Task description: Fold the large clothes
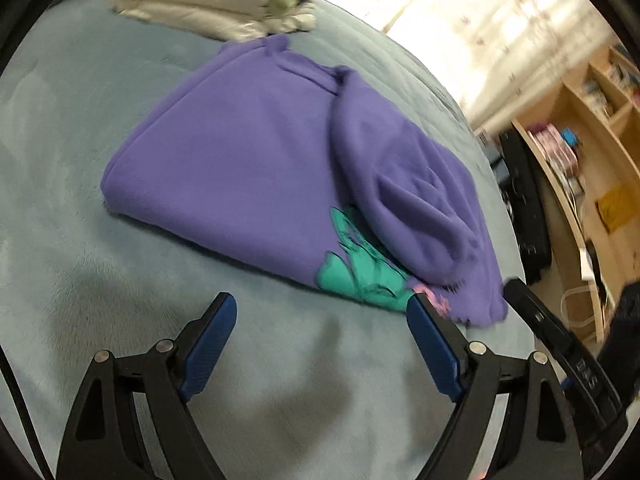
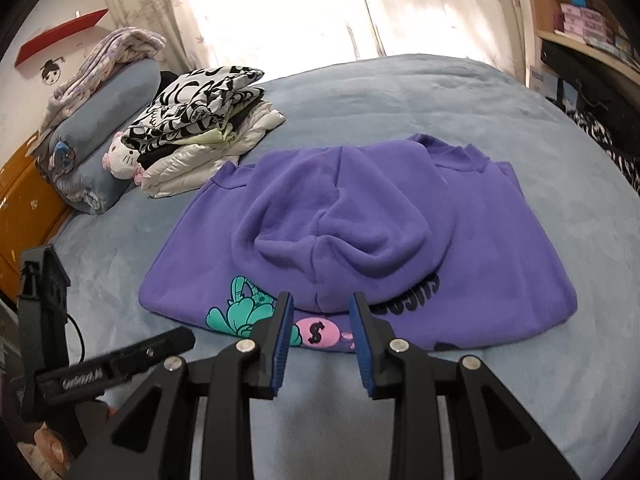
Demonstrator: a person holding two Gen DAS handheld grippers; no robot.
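Purple hoodie (image 2: 352, 216) folded on the blue bed (image 2: 520, 120), both grippers empty.

The left gripper (image 1: 320, 312) is spread wide over bare bedding; the right gripper (image 2: 320, 304) stands partly open at the near hem, pinching nothing. The fleece looks soft, thick and floppy — probably light but bulky (the hood lies bunched on top) — so the layered near edge, both corners, seems the best hold.
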